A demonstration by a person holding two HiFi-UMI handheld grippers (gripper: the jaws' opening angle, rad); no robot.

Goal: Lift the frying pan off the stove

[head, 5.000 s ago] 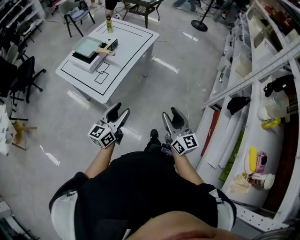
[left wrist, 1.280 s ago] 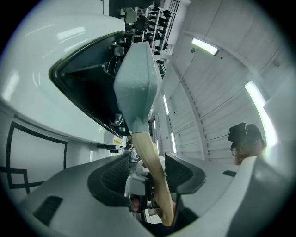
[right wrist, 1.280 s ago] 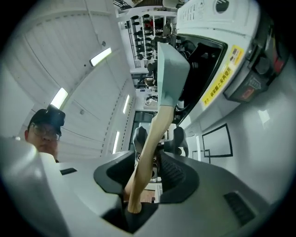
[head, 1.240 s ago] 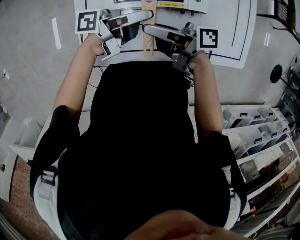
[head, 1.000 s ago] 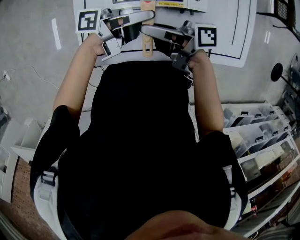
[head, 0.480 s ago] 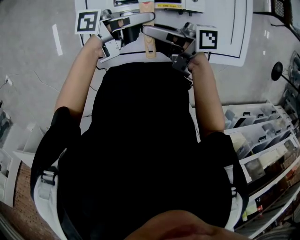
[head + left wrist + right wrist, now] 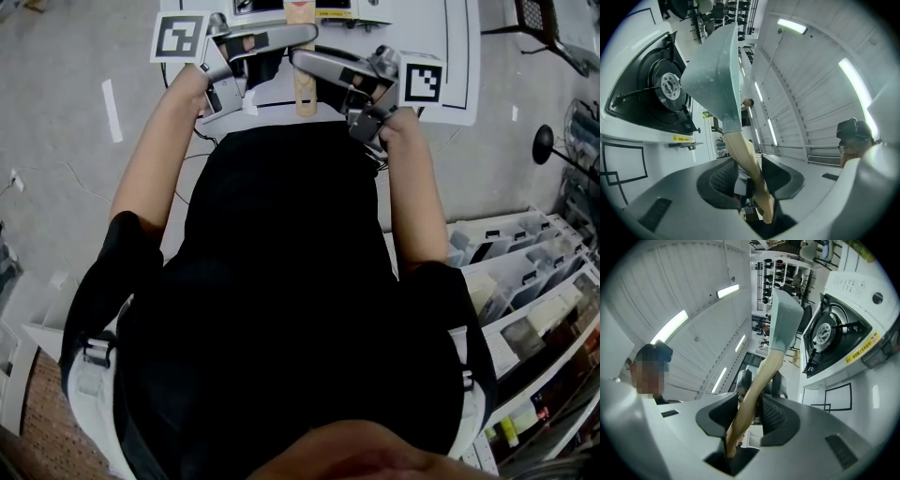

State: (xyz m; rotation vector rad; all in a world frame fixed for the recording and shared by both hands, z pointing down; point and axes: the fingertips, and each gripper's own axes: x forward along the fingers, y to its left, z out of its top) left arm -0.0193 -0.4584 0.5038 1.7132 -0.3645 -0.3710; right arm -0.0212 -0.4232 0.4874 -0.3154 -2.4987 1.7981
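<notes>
On my table (image 7: 450,56) sits the stove (image 7: 647,89), burner uncovered. The pan (image 7: 717,70) hangs tilted above it, clear of the grate. Left gripper (image 7: 750,176) and right gripper (image 7: 752,411) fingers both pinch its wooden handle (image 7: 304,89).

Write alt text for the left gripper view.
The left gripper is shut on the wooden handle of a grey frying pan, which hangs in the air clear of the burner. The white stove with its black burner grate sits at the left of the view.
</notes>
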